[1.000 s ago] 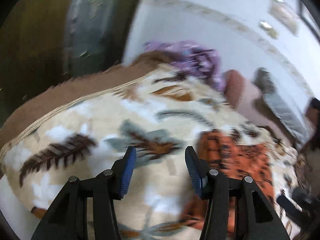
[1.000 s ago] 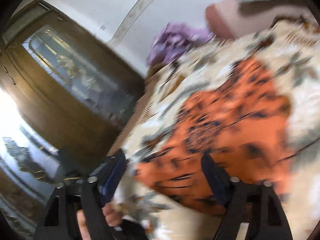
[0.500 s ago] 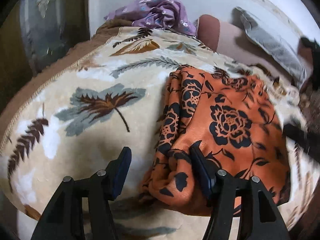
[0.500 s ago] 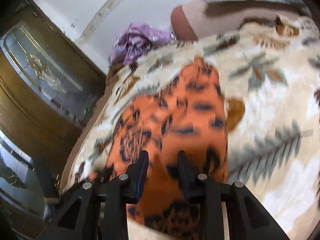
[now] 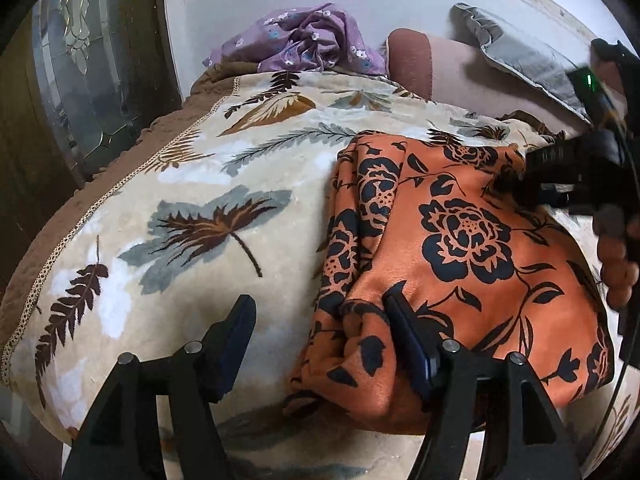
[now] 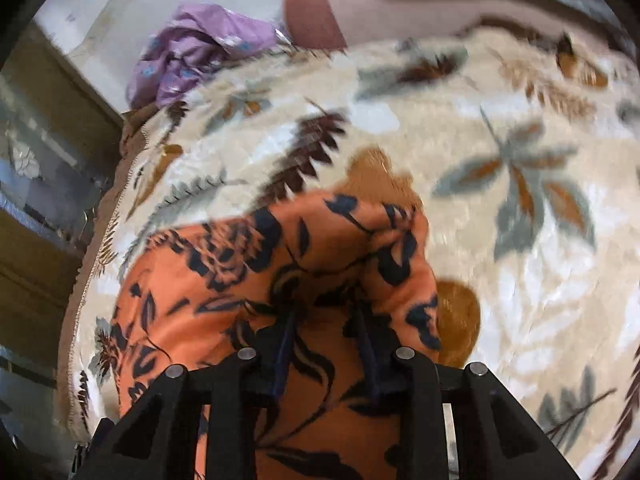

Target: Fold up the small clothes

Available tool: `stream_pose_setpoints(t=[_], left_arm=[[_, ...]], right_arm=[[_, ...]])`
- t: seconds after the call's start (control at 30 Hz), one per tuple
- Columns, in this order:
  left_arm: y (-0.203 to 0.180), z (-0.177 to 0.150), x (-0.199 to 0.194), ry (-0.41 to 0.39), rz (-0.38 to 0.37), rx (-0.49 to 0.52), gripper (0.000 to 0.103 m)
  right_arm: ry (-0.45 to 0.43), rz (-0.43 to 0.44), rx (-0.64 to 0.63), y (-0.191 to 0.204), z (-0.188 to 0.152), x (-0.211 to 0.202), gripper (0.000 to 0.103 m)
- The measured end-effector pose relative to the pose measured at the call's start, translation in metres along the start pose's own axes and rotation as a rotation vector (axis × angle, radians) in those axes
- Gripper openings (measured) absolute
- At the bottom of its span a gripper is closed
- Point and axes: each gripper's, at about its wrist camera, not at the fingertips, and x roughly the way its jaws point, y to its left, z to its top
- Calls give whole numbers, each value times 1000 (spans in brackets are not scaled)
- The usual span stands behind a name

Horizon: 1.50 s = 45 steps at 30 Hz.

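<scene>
**First speaker:** Lying bunched on a leaf-patterned blanket (image 5: 192,184) is the orange garment (image 5: 472,248), a soft cloth printed with black flowers. It sits toward the blanket's near edge, well away from the far corner where a crumpled purple cloth (image 5: 304,40) rests against the wall.

**Second speaker:** How would it handle?

**First speaker:** Judging by the folds and the slight sheen, it looks light, limp and a little slippery. It should drape and slide rather than hold a crease, so a hem or corner with several layers gathered together seems the safest place to pinch.

**Second speaker:** What is the left gripper doing?

**First speaker:** The left gripper (image 5: 320,320) has just been spreading its jaws, and they stand wide apart. One finger presses into the garment's near left edge. The other hangs over bare blanket. Nothing is clamped.

**Second speaker:** And the right?

**First speaker:** The right gripper (image 6: 326,316) has narrow jaws that have just eased slightly wider. A raised fold of orange cloth is bunched between and around its fingers at the garment's far right corner. It appears to pinch that fold, though blur softens the view.
</scene>
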Motion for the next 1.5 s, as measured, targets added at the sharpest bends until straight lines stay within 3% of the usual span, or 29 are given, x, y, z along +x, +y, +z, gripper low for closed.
stream_pose_setpoints(t=[0.13, 0.23, 0.33, 0.4, 0.53, 0.67, 0.73, 0.8, 0.83, 0.9, 0.93, 1.03, 1.17, 1.3, 1.37, 1.43, 1.5], left_arm=[[1, 0, -1, -2, -1, -3, 69], [0, -1, -1, -4, 1, -2, 69], [-1, -1, 0, -7, 6, -1, 69], [-1, -1, 1, -7, 8, -3, 69], [-4, -2, 0, -16, 23, 6, 69], [-6, -4, -2, -25, 34, 12, 69], [-6, -4, -2, -27, 36, 10, 69], [-7, -4, -2, -29, 43, 10, 69], [-7, -4, -2, -30, 46, 10, 69], [-8, -4, -2, -30, 46, 7, 69], [-8, -3, -1, -29, 44, 7, 69], [-10, -4, -1, -35, 57, 13, 69], [-10, -5, -2, -43, 62, 14, 69], [-10, -6, -1, -47, 60, 11, 70], [-10, -6, -1, -47, 61, 10, 70], [-10, -6, -2, -47, 63, 9, 70], [-10, -6, -2, -49, 67, 11, 70]], right_arm=[[-38, 113, -55, 30, 7, 3, 36], [-3, 162, -115, 59, 11, 27, 36], [99, 126, -149, 71, 8, 63, 37], [94, 127, -156, 71, 7, 69, 37], [103, 158, -115, 60, 7, 57, 37], [-10, 186, -43, 37, 7, 17, 37], [-98, 152, -7, 20, 6, -7, 37], [-139, 54, 25, 1, 7, -16, 37], [-124, 29, 35, -4, 7, -14, 37], [21, -26, 57, -18, 5, 18, 37], [54, -18, 64, -22, 2, 27, 38], [21, 20, 89, -26, 2, 22, 38], [-6, -14, 31, -14, -4, 4, 38], [-39, 88, 21, -9, -25, -27, 38], [-54, 95, -10, -4, -39, -42, 39], [-69, 107, -38, 1, -57, -56, 51], [-74, 128, -35, 0, -76, -65, 54]])
